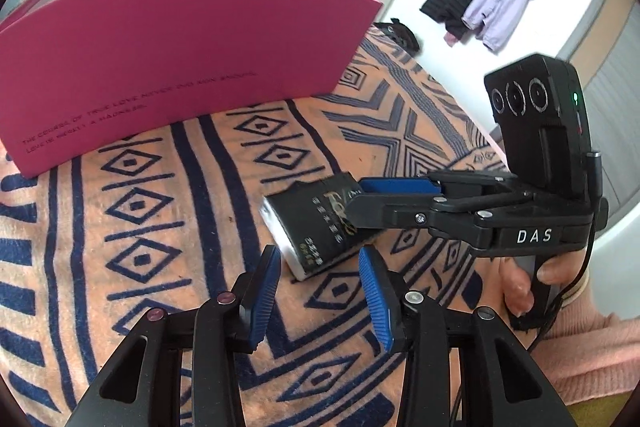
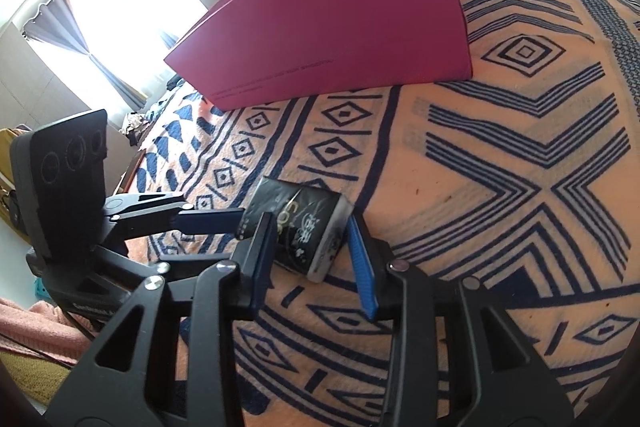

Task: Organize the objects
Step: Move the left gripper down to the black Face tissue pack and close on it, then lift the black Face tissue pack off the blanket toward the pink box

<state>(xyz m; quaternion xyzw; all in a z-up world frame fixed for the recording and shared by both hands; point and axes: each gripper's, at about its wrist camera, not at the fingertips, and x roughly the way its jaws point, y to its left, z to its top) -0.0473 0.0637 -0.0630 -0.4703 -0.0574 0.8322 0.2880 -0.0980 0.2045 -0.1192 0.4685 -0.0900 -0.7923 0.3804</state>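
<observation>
On the bed: orange blanket [image 1: 168, 227] with navy patterns; pink box [image 1: 180, 55] standing open at the back
Packet: black tissue pack [image 1: 316, 231] flat on the blanket, near the box, between both tools
Left gripper [image 1: 320, 291]: jaws apart, empty, just short of the pack
Right gripper [image 2: 316, 259]: blue pads either side of the pack; grip unclear

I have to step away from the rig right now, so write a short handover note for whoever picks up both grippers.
Left gripper: open, holding nothing, tips at the near end of the black pack.
Right gripper: jaws straddle the pack; whether the pads press yet, cannot tell.
Things: the pack lies flat on the patterned blanket; the pink box stands behind it, apart.
Done: pack reached, not lifted.
Left: probably grip the pack and put it into the box.
</observation>
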